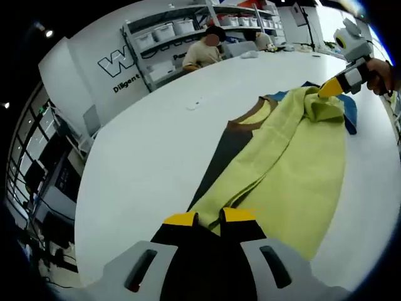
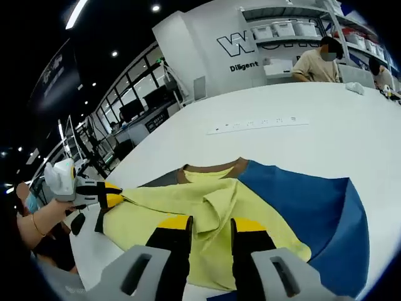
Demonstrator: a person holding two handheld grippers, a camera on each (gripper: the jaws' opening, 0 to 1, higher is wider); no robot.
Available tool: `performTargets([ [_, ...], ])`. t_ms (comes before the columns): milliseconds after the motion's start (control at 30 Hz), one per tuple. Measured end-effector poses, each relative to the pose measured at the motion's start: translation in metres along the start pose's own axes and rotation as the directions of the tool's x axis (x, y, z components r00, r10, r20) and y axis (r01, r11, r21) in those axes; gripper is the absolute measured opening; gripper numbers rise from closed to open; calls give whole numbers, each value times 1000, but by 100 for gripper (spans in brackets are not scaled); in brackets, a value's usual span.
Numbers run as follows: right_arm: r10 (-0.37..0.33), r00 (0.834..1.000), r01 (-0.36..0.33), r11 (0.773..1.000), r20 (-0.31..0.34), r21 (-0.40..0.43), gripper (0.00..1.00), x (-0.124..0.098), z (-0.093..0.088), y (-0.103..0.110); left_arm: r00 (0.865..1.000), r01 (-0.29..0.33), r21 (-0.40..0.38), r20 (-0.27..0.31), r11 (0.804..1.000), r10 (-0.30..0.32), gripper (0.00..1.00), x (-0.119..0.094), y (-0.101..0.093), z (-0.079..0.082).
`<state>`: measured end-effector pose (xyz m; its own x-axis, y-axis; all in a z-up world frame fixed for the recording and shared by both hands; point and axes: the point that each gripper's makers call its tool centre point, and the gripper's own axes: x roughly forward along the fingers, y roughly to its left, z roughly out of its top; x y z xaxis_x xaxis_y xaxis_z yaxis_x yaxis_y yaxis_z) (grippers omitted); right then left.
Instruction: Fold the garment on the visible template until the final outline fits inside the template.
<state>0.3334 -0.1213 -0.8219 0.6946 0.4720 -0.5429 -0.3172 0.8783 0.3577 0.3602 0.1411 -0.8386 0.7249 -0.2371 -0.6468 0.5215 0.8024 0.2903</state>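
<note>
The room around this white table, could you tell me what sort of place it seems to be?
Probably a lab or workshop. Metal shelves with white storage bins line the back wall, a logo is lettered on that wall, and people sit working at the far side of the big white table.

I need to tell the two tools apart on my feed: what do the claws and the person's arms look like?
Both look alike: the left claw and the right claw have black jaws with yellow tips on a light grey body with dark slots. Seen from across the table, each has a white housing behind the yellow-tipped jaws. A thin bracelet circles the wrist behind the left claw.
</note>
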Motion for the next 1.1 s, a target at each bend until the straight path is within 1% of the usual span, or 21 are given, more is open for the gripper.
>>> performTargets([
  [67,5,1000,-5,1000,-2,13,7,0,-1,1,1000,-3,0,15,1000,3,6,3,2,3],
  [133,1,1000,-2,1000,2,13,1,0,0,-1,1000,-2,1,22,1000,2,6,5,4,5],
  [267,6,1000,-7,1000,26,14,0,-2,9,0,1000,-1,-4,14,1000,1,6,6,5,6],
  [333,-4,999,4,1000,53,-13,0,-4,17,-2,1000,-5,2,23,1000,5,6,5,6,9],
  [400,-22,997,26,998,80,-50,0,-8,26,-6,999,-14,1,37,1000,14,6,-2,8,14],
  [433,-26,996,31,998,84,-55,0,-9,27,-6,999,-14,1,38,1000,14,6,-3,9,15],
  [500,-51,994,61,992,92,-110,0,-14,34,-12,999,-11,-11,45,1000,12,6,-8,11,18],
  [533,-55,994,65,991,92,-117,0,-15,34,-13,999,-9,-12,45,1000,10,6,-8,11,19],
  [600,-66,994,81,976,82,-200,0,-21,37,-16,999,4,-16,45,1000,-3,6,-15,10,21],
  [633,-73,994,89,971,79,-222,0,-24,38,-17,999,12,-10,45,1000,-11,6,-19,9,22],
  [667,-63,995,81,964,79,-252,0,-28,39,-16,999,18,5,49,1000,-18,6,-24,7,25],
  [767,-42,996,62,961,79,-271,0,-39,41,-13,998,37,51,55,998,-40,6,-37,3,29],
  [800,-26,997,46,956,72,-289,0,-45,41,-11,997,45,76,58,996,-49,6,-43,1,31],
  [867,-14,998,34,952,66,-305,0,-52,41,-10,997,45,95,62,994,-51,6,-51,0,34],
  [933,-1,998,22,945,64,-328,0,-63,42,-9,995,64,99,73,993,-71,6,-64,-3,38],
  [1000,25,998,-3,934,56,-357,0,-75,43,-4,992,80,106,84,991,-89,6,-77,-6,42],
  [1100,57,997,-34,927,52,-373,0,-90,43,2,990,93,121,91,988,-105,6,-94,-10,46],
])
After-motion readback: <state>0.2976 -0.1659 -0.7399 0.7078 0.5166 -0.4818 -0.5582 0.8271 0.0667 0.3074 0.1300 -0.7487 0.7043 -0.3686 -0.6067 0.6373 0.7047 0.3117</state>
